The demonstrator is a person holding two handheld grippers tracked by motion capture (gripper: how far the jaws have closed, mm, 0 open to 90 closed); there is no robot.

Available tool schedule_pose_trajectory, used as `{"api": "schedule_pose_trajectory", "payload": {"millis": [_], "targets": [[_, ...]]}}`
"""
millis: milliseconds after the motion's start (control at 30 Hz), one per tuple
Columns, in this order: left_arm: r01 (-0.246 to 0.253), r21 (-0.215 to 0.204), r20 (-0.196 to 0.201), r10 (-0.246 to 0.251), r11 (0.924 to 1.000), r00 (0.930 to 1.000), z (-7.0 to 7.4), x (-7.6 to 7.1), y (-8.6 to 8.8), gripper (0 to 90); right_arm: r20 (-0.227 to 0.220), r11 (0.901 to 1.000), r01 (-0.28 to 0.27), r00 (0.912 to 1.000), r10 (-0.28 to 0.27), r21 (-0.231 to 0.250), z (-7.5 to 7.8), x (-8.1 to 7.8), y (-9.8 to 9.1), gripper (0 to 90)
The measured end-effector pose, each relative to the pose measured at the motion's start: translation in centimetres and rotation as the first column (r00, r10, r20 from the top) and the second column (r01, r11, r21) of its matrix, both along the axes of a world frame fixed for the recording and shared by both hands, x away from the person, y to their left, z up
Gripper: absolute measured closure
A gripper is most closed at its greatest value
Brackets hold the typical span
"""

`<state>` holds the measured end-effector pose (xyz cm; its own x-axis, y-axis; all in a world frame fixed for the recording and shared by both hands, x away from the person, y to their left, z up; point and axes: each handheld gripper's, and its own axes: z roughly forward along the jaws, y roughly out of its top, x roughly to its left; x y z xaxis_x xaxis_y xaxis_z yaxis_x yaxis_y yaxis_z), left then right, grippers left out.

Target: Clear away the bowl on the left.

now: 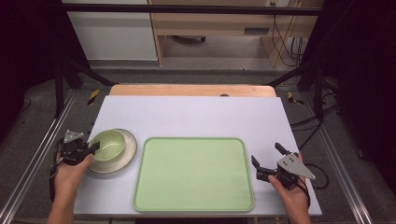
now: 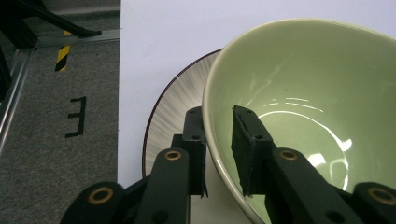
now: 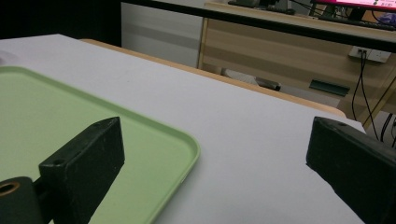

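From the high view, the left gripper (image 1: 93, 148) grips the rim of a green bowl (image 1: 109, 144) standing on a plate (image 1: 127, 154), beside an empty green tray (image 1: 194, 174). Seen in the left gripper view, one jaw is inside the bowl (image 2: 303, 93), the other outside. Seen in the right gripper view, the right gripper (image 3: 215, 158) has jaws wide apart over the tray (image 3: 154, 140) edge.

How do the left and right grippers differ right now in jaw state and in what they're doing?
The left gripper has its jaws close together astride the green bowl's rim, one inside, one outside; the right gripper has its jaws spread wide with nothing between them. The left sits at the bowl on the striped plate; the right hovers beside the green tray, touching nothing. Both are hand-held, with black jaws.
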<state>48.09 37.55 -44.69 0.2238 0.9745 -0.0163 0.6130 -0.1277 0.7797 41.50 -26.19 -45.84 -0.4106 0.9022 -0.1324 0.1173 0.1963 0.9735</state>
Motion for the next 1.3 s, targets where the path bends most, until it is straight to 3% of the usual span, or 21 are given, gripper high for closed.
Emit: {"api": "schedule_pose_trajectory", "payload": {"millis": [67, 233, 300, 700, 800, 900, 1067, 1300], "targets": [[0.0, 0.0, 0.0, 0.0, 1.0, 1.0, 0.0, 0.0, 0.0, 80.3, 0.0, 1.0, 0.0, 1.0, 0.0, -0.002, 0.0, 0.0, 0.0, 4.6], [-0.006, -0.044, -0.003, 0.006, 0.999, 1.0, 0.0, -0.1, 0.3, 81.8, 0.0, 1.0, -0.001, 1.0, 0.001, -0.002, 0.0, 0.0, 0.0, 4.6], [-0.015, -0.091, -0.005, 0.015, 0.9958, 0.9999, 0.0, -0.2, 0.6, 82.4, 0.0, 1.0, -0.002, 1.0, 0.002, -0.002, 0.0, 0.0, 0.0, 4.6], [-0.048, -0.128, 0.012, 0.049, 0.9907, 0.9987, 0.7, -0.8, 1.5, 82.7, -0.003, 1.0, -0.003, 1.0, 0.003, -0.001, 0.0, 0.0, 0.1, 4.6], [-0.047, -0.157, 0.023, 0.052, 0.9865, 0.9984, 0.8, -0.8, 1.5, 82.6, -0.002, 1.0, -0.002, 1.0, 0.002, -0.001, 0.0, 0.0, 0.0, 4.6], [-0.037, -0.213, 0.042, 0.047, 0.9762, 0.998, 1.2, -0.9, 1.3, 82.7, -0.001, 1.0, 0.001, 1.0, -0.001, 0.002, 0.0, 0.0, 0.0, 4.6], [-0.026, -0.197, 0.054, 0.037, 0.9801, 0.9979, 1.9, -1.0, 0.7, 82.6, 0.001, 1.0, 0.0, 1.0, 0.0, 0.003, 0.0, 0.0, 0.0, 4.6], [0.005, -0.204, 0.07, 0.01, 0.9789, 0.9975, 2.8, -1.1, -0.3, 82.6, 0.001, 1.0, 0.0, 1.0, 0.0, 0.003, 0.0, 0.0, 0.0, 4.6]]}}
